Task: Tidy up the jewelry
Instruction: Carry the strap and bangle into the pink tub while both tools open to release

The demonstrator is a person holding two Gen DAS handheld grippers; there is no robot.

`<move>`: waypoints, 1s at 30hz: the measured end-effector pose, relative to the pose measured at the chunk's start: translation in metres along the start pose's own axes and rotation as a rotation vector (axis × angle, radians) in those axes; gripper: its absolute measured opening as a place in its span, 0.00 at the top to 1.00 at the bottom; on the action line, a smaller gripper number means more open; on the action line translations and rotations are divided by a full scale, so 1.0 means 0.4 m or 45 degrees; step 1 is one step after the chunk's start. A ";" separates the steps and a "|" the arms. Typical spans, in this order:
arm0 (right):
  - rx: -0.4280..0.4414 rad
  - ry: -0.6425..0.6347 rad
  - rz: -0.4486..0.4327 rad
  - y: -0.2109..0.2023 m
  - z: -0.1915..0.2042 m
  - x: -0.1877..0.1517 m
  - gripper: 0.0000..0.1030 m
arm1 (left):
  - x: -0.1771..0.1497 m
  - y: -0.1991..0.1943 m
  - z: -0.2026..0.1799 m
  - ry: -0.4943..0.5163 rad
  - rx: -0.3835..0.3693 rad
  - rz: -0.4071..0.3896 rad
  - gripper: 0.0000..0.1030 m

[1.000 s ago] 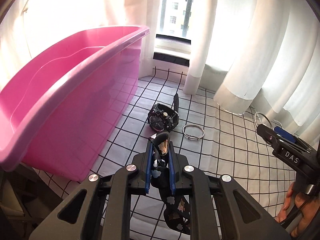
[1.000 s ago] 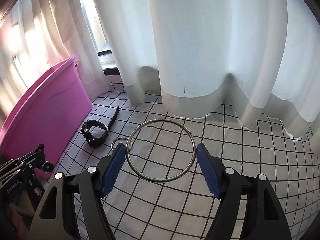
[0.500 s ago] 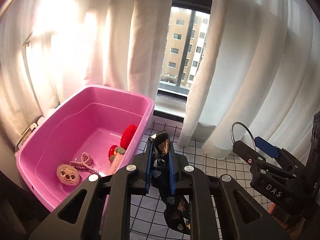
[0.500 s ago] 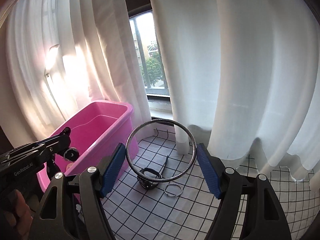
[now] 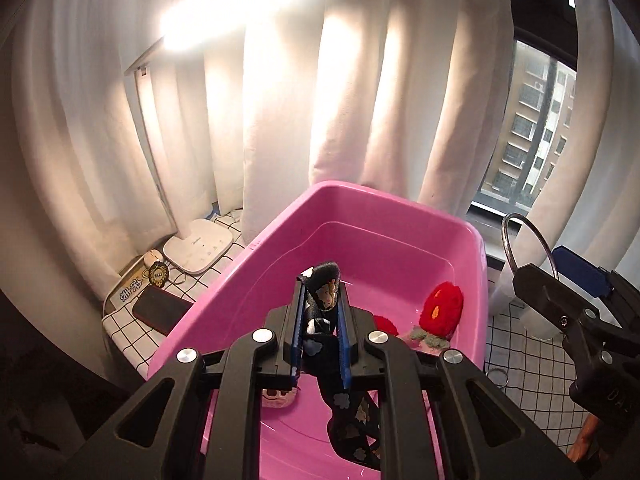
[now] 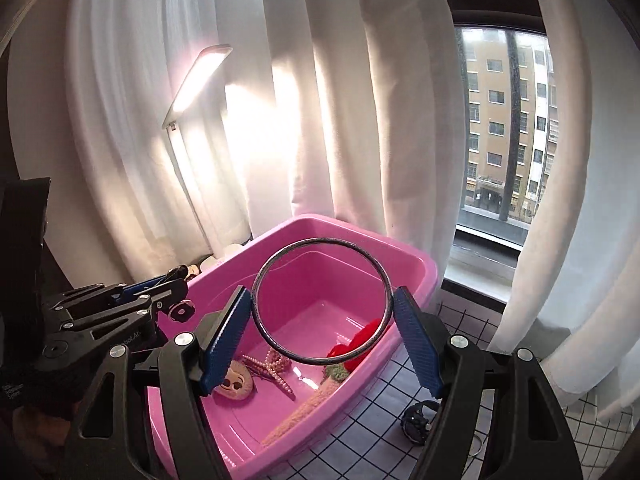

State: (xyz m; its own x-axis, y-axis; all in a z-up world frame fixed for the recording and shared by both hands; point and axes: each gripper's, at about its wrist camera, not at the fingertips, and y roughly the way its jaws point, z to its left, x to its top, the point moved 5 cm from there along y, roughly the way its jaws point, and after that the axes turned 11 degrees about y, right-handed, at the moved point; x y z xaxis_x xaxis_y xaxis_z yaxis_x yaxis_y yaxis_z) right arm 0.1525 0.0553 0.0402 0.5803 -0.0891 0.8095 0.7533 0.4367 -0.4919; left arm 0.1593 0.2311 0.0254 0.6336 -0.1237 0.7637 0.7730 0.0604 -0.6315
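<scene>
1. Two grippers are in view. The left gripper (image 5: 319, 312) is clenched on one dark patterned fabric band (image 5: 324, 300), which sticks up past the blue pads and hangs down beneath them, above the tub.
2. The right gripper (image 6: 322, 334) grasps one large metal ring (image 6: 320, 256) across its width; the blue pads press its left and right edges, and the hoop stands upright over the tub's near side.
3. One pink plastic tub (image 6: 416, 276) sits on the grid-patterned cloth (image 6: 404, 396) in front of the white curtains (image 6: 328, 100).
4. Inside the tub I count one string of pink pearls (image 6: 270, 366), one round tan face-shaped piece (image 6: 236, 382), one red fluffy flower piece (image 5: 443, 307) with a smaller red bit just beside it, and one tan fuzzy strip (image 6: 308, 408) lying along the near wall.
5. Outside the tub, on the cloth, lie one black watch (image 6: 416, 420) and one small metal ring (image 5: 498, 378), near each other.
6. One lit white desk lamp (image 6: 192, 88) stands behind the tub, its flat base (image 5: 198, 249) on the cloth at the tub's far left.
7. Beside that base sit one dark flat phone-like slab (image 5: 160, 308) and one small black-and-gold badge (image 5: 158, 276).
8. One window (image 6: 504, 128) shows between the curtains.
</scene>
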 end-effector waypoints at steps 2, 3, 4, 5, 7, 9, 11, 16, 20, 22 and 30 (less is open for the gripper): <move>0.005 -0.009 0.040 0.046 0.022 -0.003 0.32 | -0.011 0.030 0.031 -0.022 0.007 0.032 0.86; 0.004 -0.011 0.062 0.068 0.029 -0.006 0.32 | -0.016 0.045 0.041 -0.030 0.009 0.046 0.86; -0.002 -0.014 0.086 0.090 0.035 -0.011 0.32 | -0.020 0.060 0.050 -0.031 0.014 0.062 0.86; -0.008 -0.018 0.110 0.112 0.041 -0.016 0.32 | -0.025 0.074 0.056 -0.030 0.016 0.078 0.86; -0.025 -0.026 0.157 0.150 0.048 -0.030 0.32 | -0.037 0.104 0.064 -0.029 0.016 0.115 0.86; -0.049 -0.037 0.203 0.185 0.051 -0.048 0.32 | -0.051 0.132 0.072 -0.046 0.004 0.163 0.86; -0.080 -0.045 0.241 0.213 0.053 -0.061 0.32 | -0.067 0.156 0.079 -0.065 -0.015 0.206 0.85; -0.142 -0.066 0.307 0.264 0.046 -0.088 0.32 | -0.103 0.191 0.088 -0.083 -0.019 0.271 0.83; -0.178 -0.067 0.345 0.282 0.039 -0.102 0.31 | -0.123 0.204 0.087 -0.081 -0.011 0.308 0.77; -0.191 -0.055 0.370 0.289 0.033 -0.104 0.31 | -0.129 0.206 0.088 -0.080 0.007 0.326 0.53; -0.230 -0.044 0.341 0.267 0.012 -0.086 0.31 | -0.120 0.181 0.101 -0.101 0.057 0.285 0.14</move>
State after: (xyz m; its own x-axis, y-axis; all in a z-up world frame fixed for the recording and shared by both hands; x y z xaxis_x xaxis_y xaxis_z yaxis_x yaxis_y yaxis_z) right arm 0.2114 0.1091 -0.0387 0.7570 0.0393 0.6523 0.6196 0.2741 -0.7355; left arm 0.1861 0.2813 -0.0515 0.7885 -0.0243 0.6145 0.6125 0.1219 -0.7810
